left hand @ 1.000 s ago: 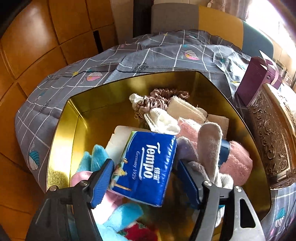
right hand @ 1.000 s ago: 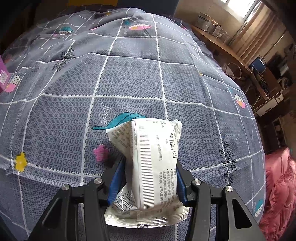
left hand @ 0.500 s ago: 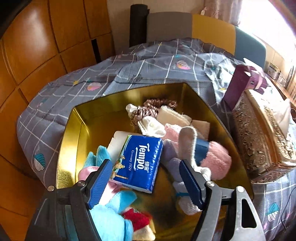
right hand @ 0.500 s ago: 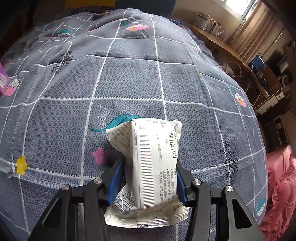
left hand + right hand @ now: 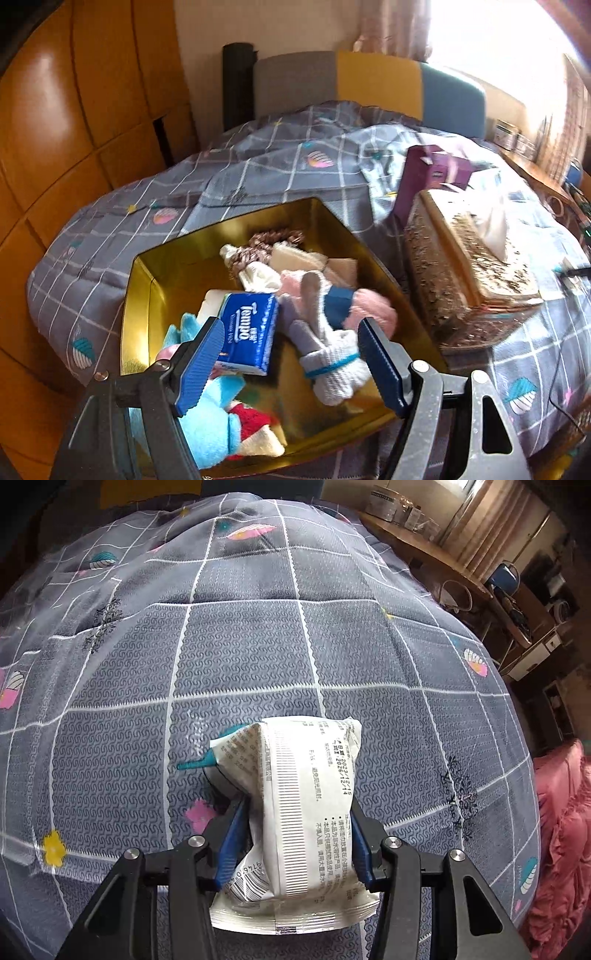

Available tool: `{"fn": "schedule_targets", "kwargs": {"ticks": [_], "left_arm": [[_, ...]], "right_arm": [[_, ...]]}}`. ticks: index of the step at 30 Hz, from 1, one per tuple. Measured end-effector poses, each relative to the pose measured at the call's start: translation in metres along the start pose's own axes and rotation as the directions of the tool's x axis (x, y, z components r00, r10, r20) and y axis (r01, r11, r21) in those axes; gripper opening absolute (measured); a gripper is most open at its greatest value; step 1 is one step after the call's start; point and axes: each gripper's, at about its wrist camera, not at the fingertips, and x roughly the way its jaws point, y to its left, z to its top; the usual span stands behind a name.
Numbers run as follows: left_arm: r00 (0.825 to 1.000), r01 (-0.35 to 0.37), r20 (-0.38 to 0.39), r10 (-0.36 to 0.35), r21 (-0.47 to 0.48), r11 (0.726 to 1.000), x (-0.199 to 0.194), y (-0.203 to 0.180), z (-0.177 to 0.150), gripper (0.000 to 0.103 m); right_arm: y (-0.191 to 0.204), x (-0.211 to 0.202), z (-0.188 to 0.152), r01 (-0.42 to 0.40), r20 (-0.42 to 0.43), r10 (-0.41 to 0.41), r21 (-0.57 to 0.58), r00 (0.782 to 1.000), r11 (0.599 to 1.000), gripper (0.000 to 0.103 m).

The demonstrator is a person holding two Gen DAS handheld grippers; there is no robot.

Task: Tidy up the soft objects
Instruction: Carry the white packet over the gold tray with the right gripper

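Grey bedding with white lines and little shells covered almost the whole right wrist view, and it filled the middle of the left wrist view too. Brown wooden panels stood at the left of the left wrist view.

On the bedding sat a big gold tin, in the lower middle of that view. To its right, just beside it, was a fancy gold tissue box, and a purple box stood behind that.

Inside the tin lay a pile of soft things. White and pink socks were in the middle. A blue fluffy toy was at the bottom left. A blue tissue pack rested on top near the left side, and a brown scrunchie lay at the back.

The left gripper hung over the tin with its blue pads spread wide and nothing between them.

The right gripper was at the bottom middle of its view. It was pinching a white packet with small black printing, held above the bedding.
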Motion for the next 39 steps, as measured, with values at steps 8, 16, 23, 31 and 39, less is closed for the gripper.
{"fn": "schedule_targets", "kwargs": {"ticks": [8, 16, 23, 31, 39], "left_arm": [[0.999, 0.026, 0.028, -0.028, 0.075, 0.997, -0.012, -0.011, -0.001, 0.076], [0.998, 0.060, 0.031, -0.063, 0.102, 0.993, -0.015, -0.017, -0.006, 0.076], [0.994, 0.097, 0.025, -0.102, 0.144, 0.985, -0.019, -0.028, -0.013, 0.076], [0.991, 0.124, 0.030, -0.132, 0.194, 0.973, -0.024, -0.040, -0.019, 0.076], [0.990, 0.124, 0.039, -0.134, 0.195, 0.973, -0.027, -0.039, -0.021, 0.076]], "right_arm": [[0.064, -0.011, 0.045, -0.040, 0.033, 0.043, -0.086, 0.999, 0.995, 0.051], [0.138, -0.059, 0.100, -0.080, 0.131, 0.105, -0.184, 0.986, 0.980, 0.051], [0.209, -0.122, 0.137, -0.132, 0.235, 0.198, -0.269, 0.952, 0.954, 0.051], [0.286, -0.200, 0.140, -0.210, 0.343, 0.367, -0.417, 0.865, 0.885, 0.051], [0.355, -0.256, 0.077, -0.263, 0.306, 0.568, -0.656, 0.764, 0.708, 0.051]]}}
